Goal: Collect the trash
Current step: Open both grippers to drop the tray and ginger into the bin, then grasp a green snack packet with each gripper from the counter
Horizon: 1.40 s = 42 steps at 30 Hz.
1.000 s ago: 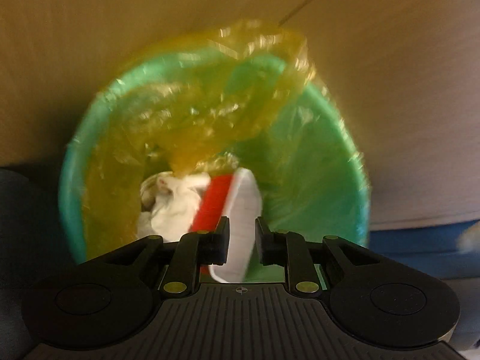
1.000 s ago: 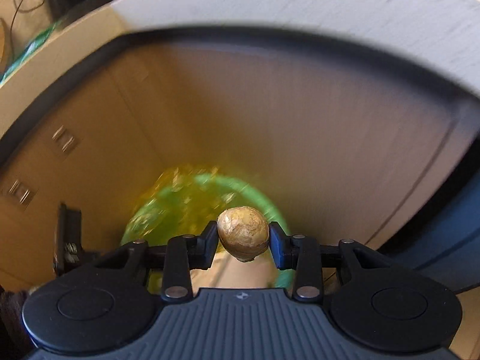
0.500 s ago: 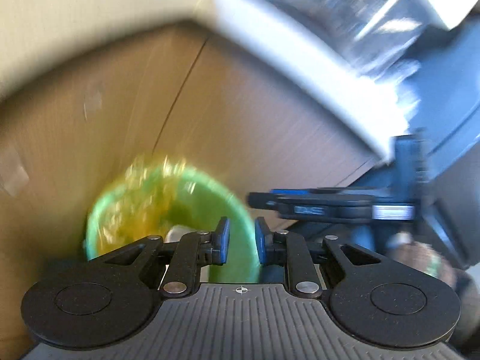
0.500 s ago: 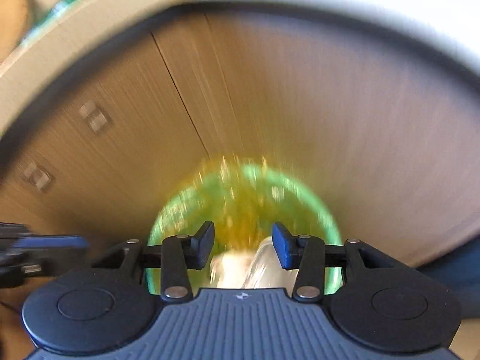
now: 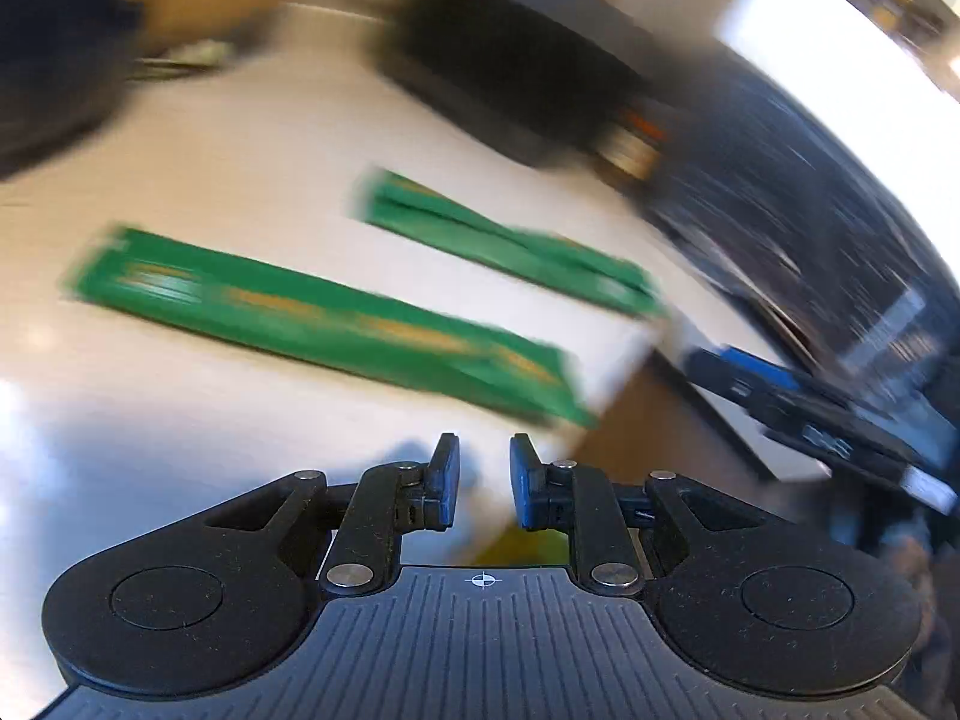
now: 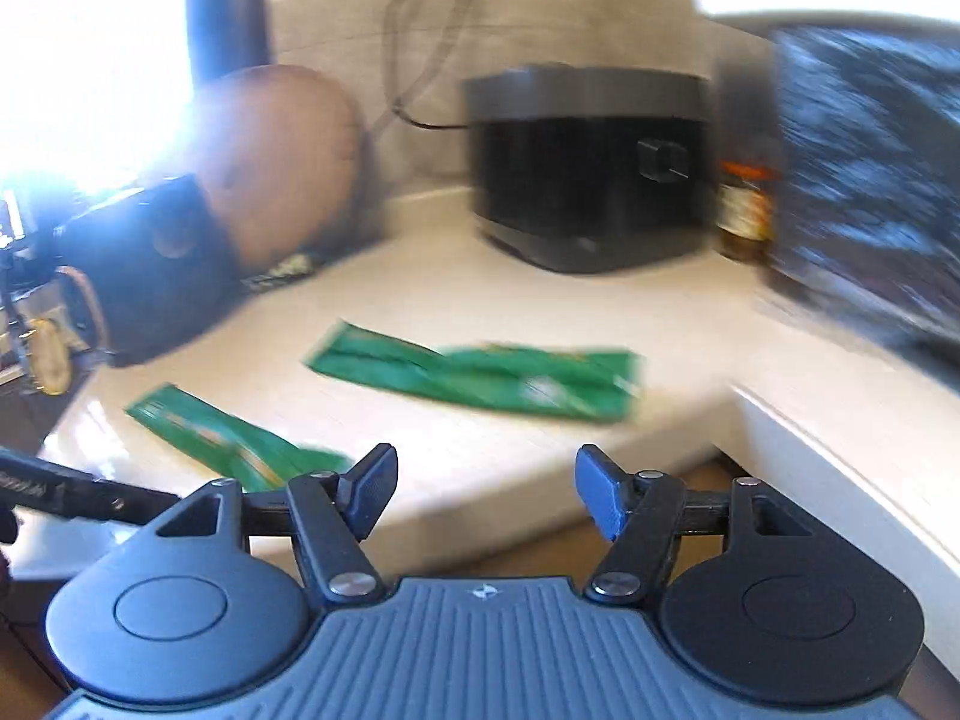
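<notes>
Wrappers, two green ones, lie flat on the white worktop (image 6: 456, 300) in front of the black appliance (image 6: 591, 165): one wrapper (image 6: 480, 381) nearer the appliance, the other wrapper (image 6: 222, 435) farther out by the worktop's front edge. My right claw (image 6: 486, 495) is empty, its jaws opening wide; my left claw (image 5: 484, 480) is narrow, with nothing between the pads. I judge the thin foil could slide off that edge or slip a flat pinch. Beside the appliance stands one jar (image 6: 744, 210).
</notes>
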### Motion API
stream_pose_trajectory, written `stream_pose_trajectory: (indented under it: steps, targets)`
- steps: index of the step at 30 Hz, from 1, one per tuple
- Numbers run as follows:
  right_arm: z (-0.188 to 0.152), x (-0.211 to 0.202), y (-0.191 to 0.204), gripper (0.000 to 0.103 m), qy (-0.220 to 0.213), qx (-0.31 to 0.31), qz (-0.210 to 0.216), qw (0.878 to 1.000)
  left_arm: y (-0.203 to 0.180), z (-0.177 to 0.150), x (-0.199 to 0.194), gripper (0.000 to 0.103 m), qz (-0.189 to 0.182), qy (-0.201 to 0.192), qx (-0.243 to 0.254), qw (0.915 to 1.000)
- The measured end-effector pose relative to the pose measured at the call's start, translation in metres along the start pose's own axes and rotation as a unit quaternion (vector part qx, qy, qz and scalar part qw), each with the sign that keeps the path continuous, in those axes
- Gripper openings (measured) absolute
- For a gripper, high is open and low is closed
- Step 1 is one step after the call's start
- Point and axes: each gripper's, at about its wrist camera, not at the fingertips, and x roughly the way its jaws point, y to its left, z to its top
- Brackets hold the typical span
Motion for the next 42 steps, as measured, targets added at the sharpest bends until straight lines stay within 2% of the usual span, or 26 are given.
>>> stream_pose_trajectory:
  steps: [3, 8, 11, 14, 17, 19, 21, 23, 24, 25, 28, 30, 33, 35, 36, 37, 40, 42]
  targets:
    - [0.011, 0.021, 0.027, 0.052, -0.002, -0.035, 0.014, 0.999, 0.02, 0.011, -0.015, 0.021, 0.039, -0.019, -0.021, 0.9988]
    - [0.014, 0.059, 0.06, 0.05, 0.051, -0.037, 0.074, 0.995, 0.029, 0.023, -0.017, 0.021, 0.085, -0.022, 0.003, 0.9961]
    - [0.003, 0.06, 0.083, 0.05, 0.089, -0.037, 0.14, 0.985, 0.031, 0.032, -0.014, 0.021, 0.093, -0.026, 0.011, 0.9953]
    - [-0.002, 0.053, 0.099, 0.05, 0.101, -0.039, 0.197, 0.974, 0.028, 0.042, -0.014, 0.021, 0.092, -0.036, 0.031, 0.9947]
    - [0.002, 0.049, 0.109, 0.05, 0.1, -0.039, 0.222, 0.969, 0.019, 0.055, -0.004, 0.021, 0.093, -0.041, 0.056, 0.9933]
    - [0.007, 0.044, 0.107, 0.05, 0.086, -0.047, 0.218, 0.971, 0.015, 0.064, 0.0, 0.021, 0.094, -0.035, 0.062, 0.9931]
    - [0.017, 0.033, 0.093, 0.054, 0.057, -0.058, 0.189, 0.979, 0.012, 0.069, -0.003, 0.021, 0.099, -0.041, 0.064, 0.9922]
    - [0.03, 0.03, 0.074, 0.072, 0.028, -0.075, 0.141, 0.987, 0.008, 0.071, -0.006, 0.021, 0.113, -0.046, 0.067, 0.9903]
    - [0.036, 0.031, 0.065, 0.086, 0.013, -0.091, 0.114, 0.989, 0.005, 0.071, -0.005, 0.021, 0.118, -0.046, 0.071, 0.9894]
    - [0.041, 0.036, 0.057, 0.09, 0.004, -0.111, 0.088, 0.99, 0.0, 0.068, -0.003, 0.021, 0.12, -0.044, 0.082, 0.9884]
    - [0.053, 0.064, 0.022, 0.09, 0.015, -0.114, 0.028, 0.993, -0.023, 0.048, 0.008, 0.021, 0.114, -0.022, 0.14, 0.9833]
    - [0.059, 0.082, -0.001, 0.09, 0.032, -0.088, 0.029, 0.995, -0.036, 0.032, 0.012, 0.024, 0.124, -0.012, 0.187, 0.9744]
    - [0.059, 0.1, -0.017, 0.09, 0.057, -0.077, 0.058, 0.994, -0.041, 0.014, 0.009, 0.025, 0.171, -0.012, 0.245, 0.9541]
    - [0.058, 0.11, -0.018, 0.09, 0.075, -0.069, 0.06, 0.993, -0.034, 0.009, 0.0, 0.025, 0.207, -0.007, 0.26, 0.9432]
    - [0.056, 0.111, -0.016, 0.09, 0.086, -0.062, 0.07, 0.992, -0.027, 0.009, -0.006, 0.025, 0.221, -0.003, 0.258, 0.9406]
    - [0.054, 0.111, -0.013, 0.09, 0.097, -0.052, 0.09, 0.99, -0.019, 0.011, -0.012, 0.025, 0.227, 0.001, 0.245, 0.9426]
    - [0.05, 0.101, 0.002, 0.09, 0.114, -0.038, 0.165, 0.979, 0.01, 0.028, -0.031, 0.024, 0.198, -0.003, 0.154, 0.968]
    - [0.053, 0.094, 0.013, 0.09, 0.096, -0.062, 0.171, 0.979, 0.021, 0.04, -0.034, 0.023, 0.196, -0.022, 0.119, 0.9731]
